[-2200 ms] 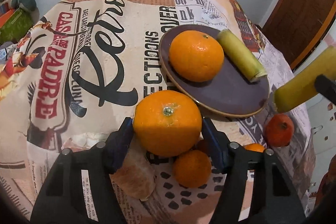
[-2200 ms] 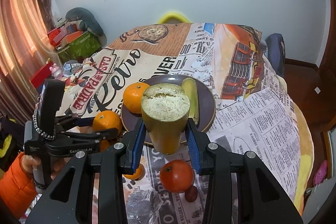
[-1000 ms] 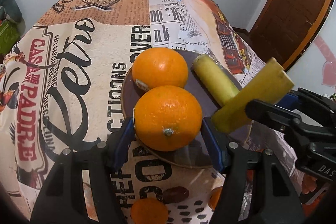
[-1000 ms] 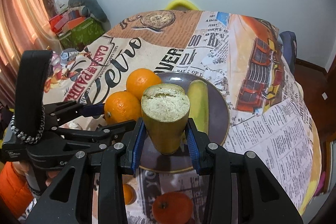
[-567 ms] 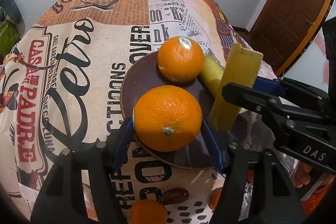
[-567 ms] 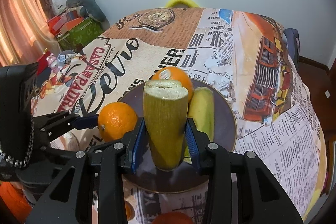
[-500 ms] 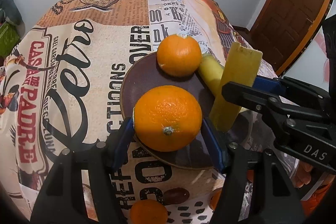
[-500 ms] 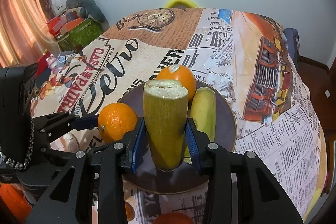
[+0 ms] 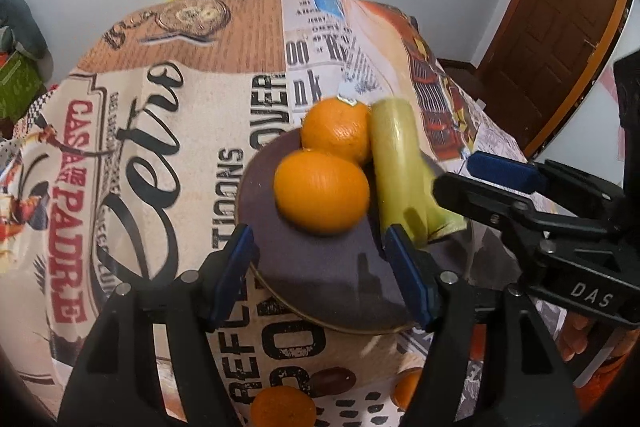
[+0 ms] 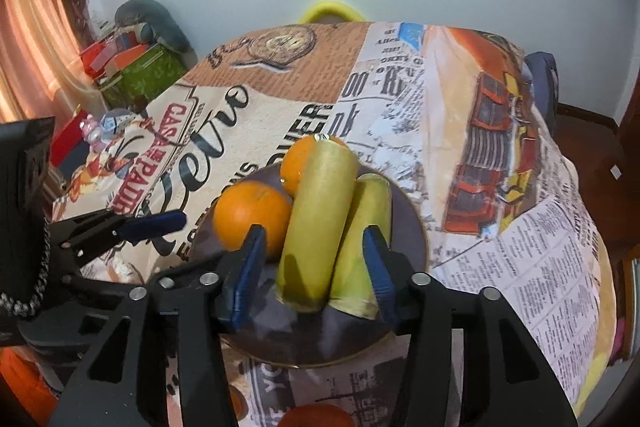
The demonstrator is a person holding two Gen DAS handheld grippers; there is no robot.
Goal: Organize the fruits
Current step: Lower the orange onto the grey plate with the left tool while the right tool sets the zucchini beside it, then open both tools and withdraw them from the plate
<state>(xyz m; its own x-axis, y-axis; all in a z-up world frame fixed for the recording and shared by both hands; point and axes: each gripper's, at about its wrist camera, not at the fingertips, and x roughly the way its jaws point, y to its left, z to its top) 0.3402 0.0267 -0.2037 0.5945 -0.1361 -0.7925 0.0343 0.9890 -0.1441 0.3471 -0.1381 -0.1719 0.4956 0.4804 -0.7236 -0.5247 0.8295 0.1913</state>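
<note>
Both tongs have just let go over the plate (image 9: 312,267), which serves as the gathering spot for the fruit. The left tongs (image 9: 320,255) have their jaws spread and just been opening; nothing sits between the pads now, and the near orange (image 9: 322,191) lies on the plate just beyond the tips. A second orange (image 9: 338,131) rests farther out, touching the first, at the plate's far rim.

The right tongs (image 10: 312,267) have also just been opening. Their jaws stand apart, and two yellow-green pieces lie between them without either pad pressing. The left piece (image 10: 318,223) leans up against the oranges, so it probably settles there rather than rolling; the right piece (image 10: 364,243) lies beside it, touching along its length.

The oranges look round, bright and dimpled, the far one with a small sticker on top. The pieces are smooth cylinders with cut ends, like sections of a stalk or gourd; which, I cannot tell.

Below the left tongs, off the plate, small oranges (image 9: 282,407) and a dark fruit (image 9: 334,381) wait on the cloth (image 9: 120,147), so the job looks part done.
</note>
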